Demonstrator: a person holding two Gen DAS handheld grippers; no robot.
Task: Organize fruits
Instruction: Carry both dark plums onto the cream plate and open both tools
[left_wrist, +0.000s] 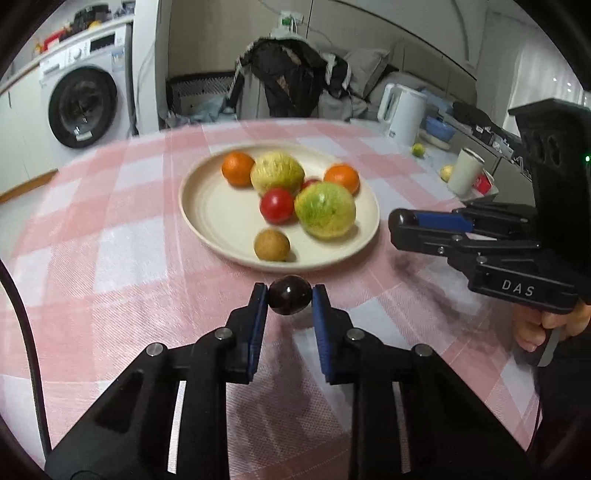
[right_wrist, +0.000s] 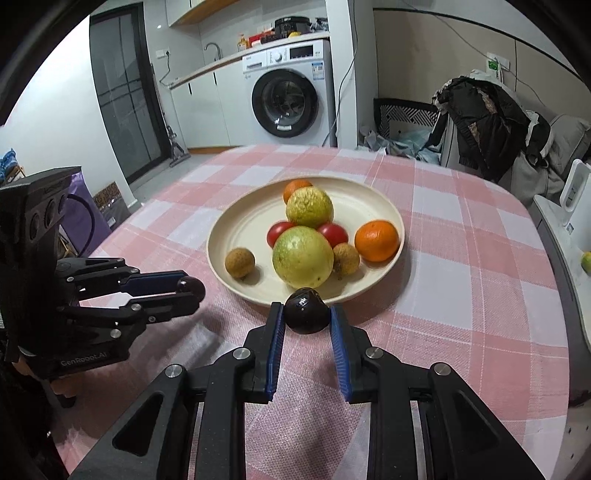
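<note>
Fruits are lying piled on the cream plate (right_wrist: 369, 206) near the middle of the checked table (right_wrist: 461, 295): two oranges, two tomatoes, two green-yellow guavas, two longans. The left gripper (left_wrist: 290, 297) is clasping a dark round fruit (left_wrist: 289, 299) just off the plate's near rim. The right gripper (right_wrist: 306, 312) is pinching another dark fruit (right_wrist: 306, 312), possibly a plum, beside the same rim.
</note>
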